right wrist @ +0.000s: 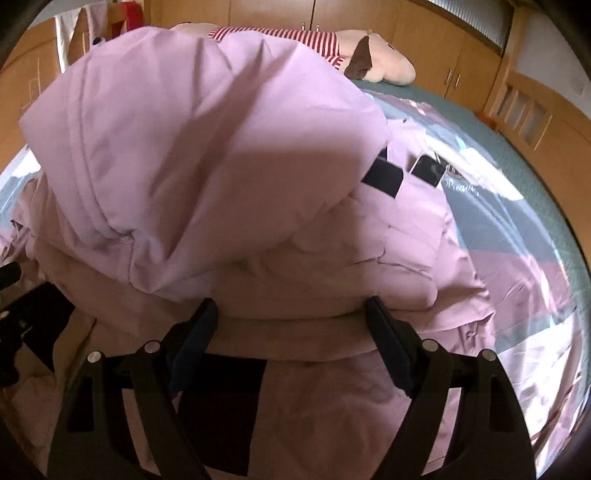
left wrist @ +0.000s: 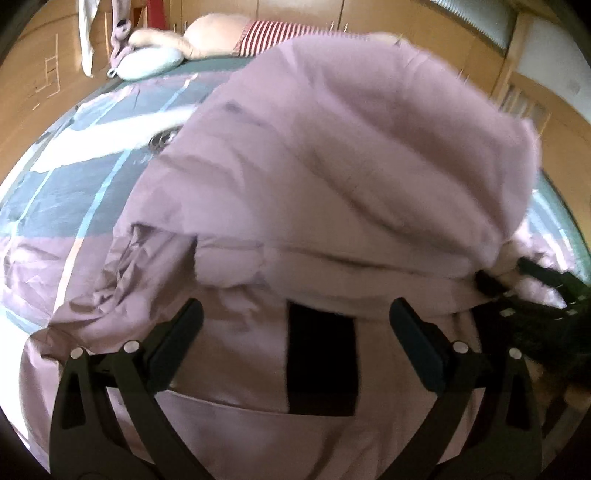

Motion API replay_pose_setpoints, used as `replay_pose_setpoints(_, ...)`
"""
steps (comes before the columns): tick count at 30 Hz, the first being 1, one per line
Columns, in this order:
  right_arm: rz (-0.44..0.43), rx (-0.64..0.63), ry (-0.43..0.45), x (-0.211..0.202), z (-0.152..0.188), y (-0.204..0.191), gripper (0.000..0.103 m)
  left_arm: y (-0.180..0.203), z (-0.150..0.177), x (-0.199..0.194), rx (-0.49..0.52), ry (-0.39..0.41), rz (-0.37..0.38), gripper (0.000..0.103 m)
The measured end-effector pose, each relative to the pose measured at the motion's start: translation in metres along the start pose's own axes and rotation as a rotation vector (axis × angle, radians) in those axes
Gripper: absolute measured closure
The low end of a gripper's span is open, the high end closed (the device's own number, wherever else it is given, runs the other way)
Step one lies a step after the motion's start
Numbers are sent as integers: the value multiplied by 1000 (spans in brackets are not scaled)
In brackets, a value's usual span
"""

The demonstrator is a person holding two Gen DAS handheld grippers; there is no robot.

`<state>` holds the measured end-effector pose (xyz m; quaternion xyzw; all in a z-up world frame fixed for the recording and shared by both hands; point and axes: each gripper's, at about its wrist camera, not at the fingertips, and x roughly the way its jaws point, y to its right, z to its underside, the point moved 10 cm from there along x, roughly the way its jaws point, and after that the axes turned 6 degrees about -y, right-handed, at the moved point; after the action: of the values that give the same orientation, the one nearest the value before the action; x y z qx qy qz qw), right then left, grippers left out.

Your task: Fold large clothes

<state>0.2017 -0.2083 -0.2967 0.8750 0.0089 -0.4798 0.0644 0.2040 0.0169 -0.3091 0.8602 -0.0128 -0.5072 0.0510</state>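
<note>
A large puffy pink jacket [left wrist: 332,155] lies heaped on the bed, one part folded up and over into a thick roll. It also fills the right wrist view [right wrist: 207,155]. It has black rectangular patches [left wrist: 321,354] and black tabs [right wrist: 382,177]. My left gripper [left wrist: 295,321] is open, its jaws spread wide just above the jacket's near layer. My right gripper [right wrist: 291,317] is open too, jaws spread at the edge of the rolled fold, not gripping it. The right gripper also shows at the right edge of the left wrist view [left wrist: 532,295].
The bed has a teal, white and mauve patterned cover [left wrist: 74,177]. A big plush toy with red stripes [right wrist: 332,40] and a pale blue pillow [left wrist: 147,62] lie at the far end. Wooden wardrobes [right wrist: 424,33] and a wooden bed frame [right wrist: 524,107] surround the bed.
</note>
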Motion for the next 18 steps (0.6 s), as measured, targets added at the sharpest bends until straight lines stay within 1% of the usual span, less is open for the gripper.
replay_pose_setpoints(1, 2, 21, 36, -6, -4, 4, 20, -2, 3, 6, -6, -25, -1, 2)
replay_pose_setpoints(3, -13, 58, 83, -16, -10, 11, 20, 0, 6, 8, 11, -34, -19, 2)
replay_pose_setpoints(5, -48, 102, 145, -26, -18, 17, 20, 4, 8, 11, 56, -44, -65, 2)
replay_pose_setpoints(7, -92, 139, 234, -43, -30, 21, 20, 5, 11, 14, 90, -47, -99, 2)
replay_pose_setpoints(9, -122, 137, 298, -57, -41, 22, 20, 6, 11, 14, 99, -44, -108, 2)
replay_pose_setpoints(10, -132, 120, 310, -60, -43, 18, 16, 5, 10, 15, 96, -45, -103, 2)
replay_pose_setpoints(11, -130, 85, 304, -58, -45, 11, 14, 4, 10, 15, 90, -47, -96, 2)
replay_pose_setpoints(13, -113, 37, 265, -47, -43, 3, 14, 3, 9, 16, 82, -50, -84, 2)
replay_pose_setpoints(17, -105, -16, 126, -13, -28, -12, 14, 0, 6, 17, 69, -49, -69, 2)
replay_pose_setpoints(18, -107, -16, 108, -8, -25, -13, 14, -1, 7, 16, 65, -49, -64, 2)
